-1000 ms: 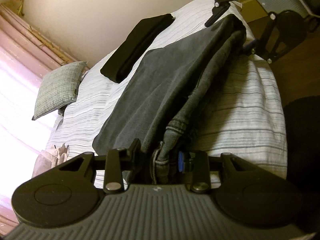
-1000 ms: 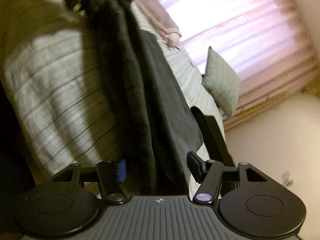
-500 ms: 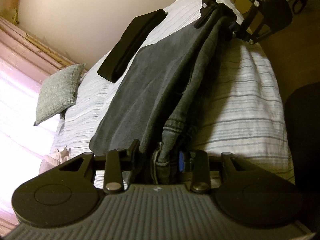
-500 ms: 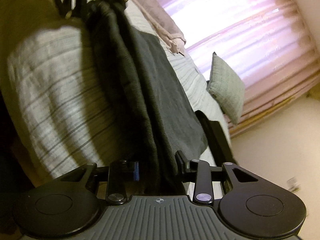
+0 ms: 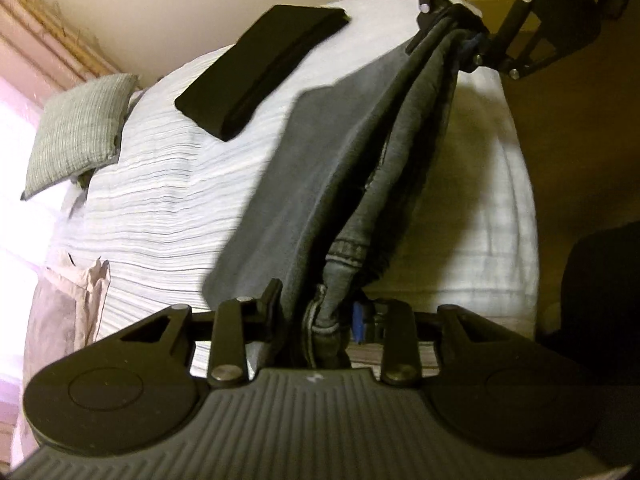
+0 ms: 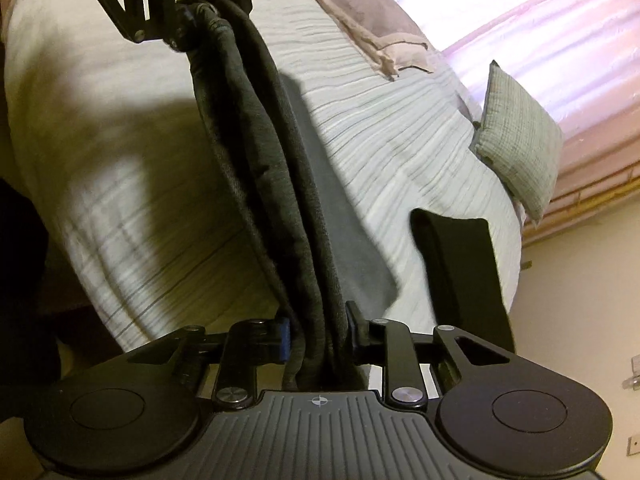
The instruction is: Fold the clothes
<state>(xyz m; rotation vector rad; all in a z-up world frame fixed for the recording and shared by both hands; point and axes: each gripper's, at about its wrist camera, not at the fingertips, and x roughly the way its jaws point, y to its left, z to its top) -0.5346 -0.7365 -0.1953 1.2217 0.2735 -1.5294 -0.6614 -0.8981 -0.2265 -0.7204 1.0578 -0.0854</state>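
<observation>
— How far along is the folding, do you reckon?

— Partway, I'd say. One flat folded black garment already lies on the far side of the white striped bedspread, so that piece looks done. The long grey denim trousers are the job in hand: they are doubled lengthwise and strung between the two claws above the bed's near edge.

— Both claws have hold of them?

— Yes. The left gripper is pinched on the hem end and its jaws are closing a touch more. The right gripper is clamped on the other end, bunched fabric between its jaws, which are closing too.

— What's left?

— Judging by the length, they need laying down and folding across, then stacking.

— Anything in the way?

— Little. The black garment sits just beside the trousers' far edge, so the laying-down spot is tight there. A small grey-green woven cushion and a crumpled beige-pink cloth lie well apart, towards the pink curtained window.
</observation>
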